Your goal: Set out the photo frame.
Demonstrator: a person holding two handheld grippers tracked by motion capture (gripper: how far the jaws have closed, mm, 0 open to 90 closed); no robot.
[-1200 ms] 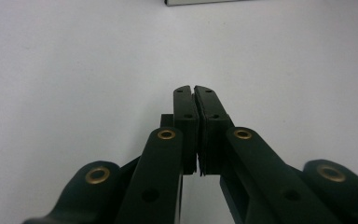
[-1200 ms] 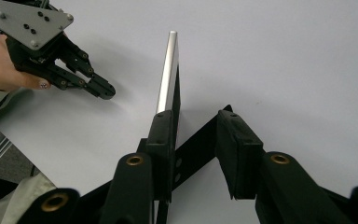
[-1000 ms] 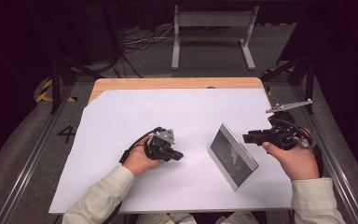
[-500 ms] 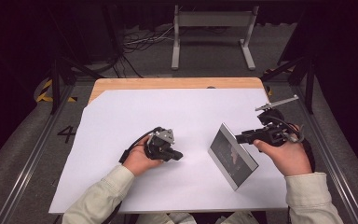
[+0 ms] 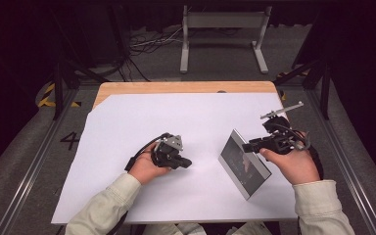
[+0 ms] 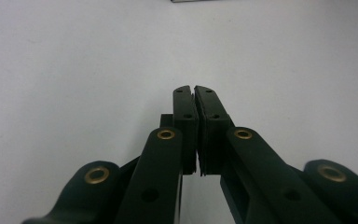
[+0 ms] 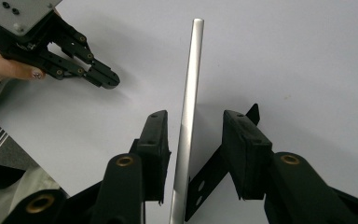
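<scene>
A silver-edged flat frame with a dark face stands tilted on the white table at the right, propped on a black back stand. My right gripper reaches to its upper edge. In the right gripper view the frame's thin silver edge runs upright between the jaws of my right gripper, which is open around it: the left pad sits close to the edge, the right pad stands well apart. My left gripper lies on the table at centre-left, shut and empty, and it appears as well at upper left.
A white sheet covers the tabletop, with a wooden strip bare along the far edge. A grey metal stand and cables sit on the floor beyond. Metal rails flank both sides of the table.
My right gripper has moved left from beside the frame until its jaws straddle the frame's upper edge. The left gripper has stayed put.
</scene>
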